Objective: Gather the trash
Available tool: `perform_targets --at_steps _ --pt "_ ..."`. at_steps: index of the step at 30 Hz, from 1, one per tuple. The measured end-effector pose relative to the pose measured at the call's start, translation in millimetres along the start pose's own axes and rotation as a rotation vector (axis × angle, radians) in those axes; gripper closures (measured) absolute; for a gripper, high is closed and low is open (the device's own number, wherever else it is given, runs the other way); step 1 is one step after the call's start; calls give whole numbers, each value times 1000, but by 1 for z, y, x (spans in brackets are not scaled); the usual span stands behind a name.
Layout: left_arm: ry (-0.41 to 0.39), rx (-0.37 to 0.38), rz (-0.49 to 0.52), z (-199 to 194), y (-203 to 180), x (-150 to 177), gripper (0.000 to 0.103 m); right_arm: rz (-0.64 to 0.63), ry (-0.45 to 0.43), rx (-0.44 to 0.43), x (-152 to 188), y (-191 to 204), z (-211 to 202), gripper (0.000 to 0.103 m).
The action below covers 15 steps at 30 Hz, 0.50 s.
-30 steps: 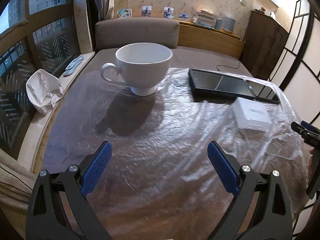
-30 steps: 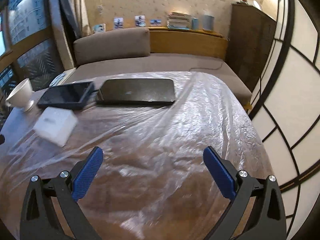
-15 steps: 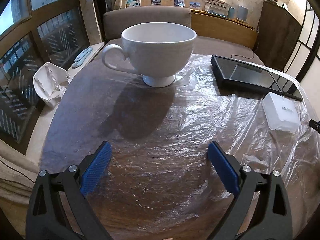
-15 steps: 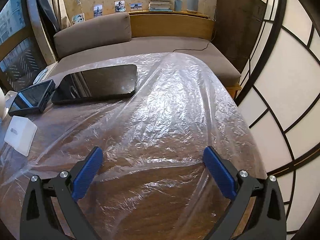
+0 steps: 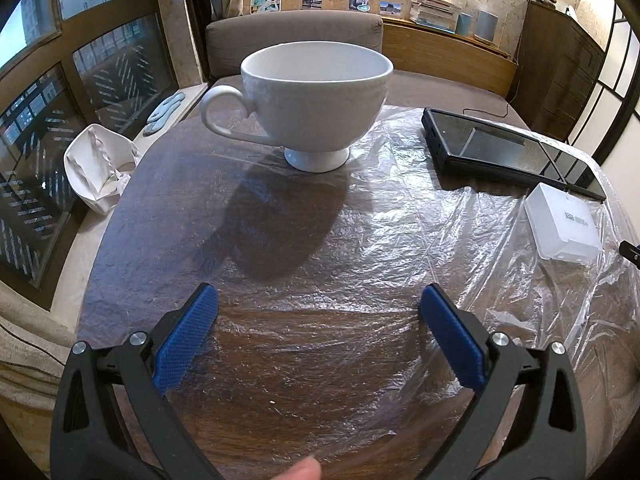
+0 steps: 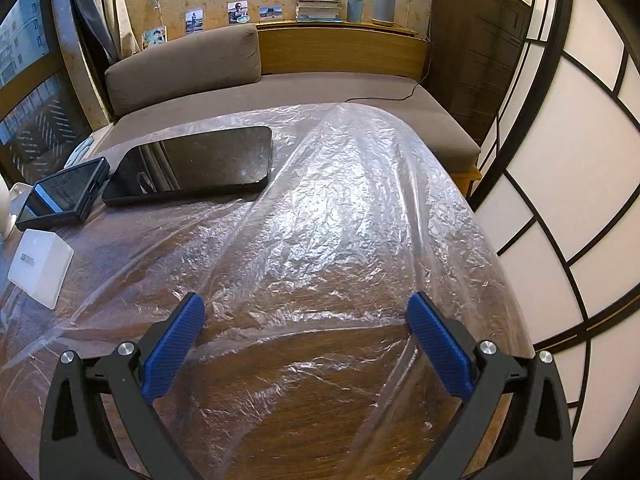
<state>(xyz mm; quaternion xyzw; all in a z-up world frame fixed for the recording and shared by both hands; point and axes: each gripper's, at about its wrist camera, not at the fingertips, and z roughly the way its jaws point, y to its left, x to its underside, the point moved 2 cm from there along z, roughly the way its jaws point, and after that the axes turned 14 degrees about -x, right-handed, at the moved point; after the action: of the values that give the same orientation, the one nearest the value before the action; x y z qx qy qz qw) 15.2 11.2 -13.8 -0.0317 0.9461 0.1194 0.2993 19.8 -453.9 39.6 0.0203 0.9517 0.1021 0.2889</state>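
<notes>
Grippers come first, low in each frame: our left gripper (image 5: 318, 312) and right gripper (image 6: 306, 316) both gape wide with nothing between the jaws, above a crinkled plastic sheet (image 6: 340, 216) that covers the table (image 5: 256, 416). At centre right we see a white box (image 5: 564, 226) and tablets (image 6: 192, 170); a cup (image 5: 316, 96) stands upper centre.

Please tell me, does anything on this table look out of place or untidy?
Yes. A crumpled clear plastic sheet is spread loosely over the wooden table, wrinkled and bulging, lying under the white cup, the two dark tablets and the white box. Nothing looks spilled or broken.
</notes>
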Motion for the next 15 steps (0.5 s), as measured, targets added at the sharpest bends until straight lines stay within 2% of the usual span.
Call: perform_targets --at_steps 15 --pt "0 0 1 1 -4 0 1 1 0 0 -2 -1 1 4"
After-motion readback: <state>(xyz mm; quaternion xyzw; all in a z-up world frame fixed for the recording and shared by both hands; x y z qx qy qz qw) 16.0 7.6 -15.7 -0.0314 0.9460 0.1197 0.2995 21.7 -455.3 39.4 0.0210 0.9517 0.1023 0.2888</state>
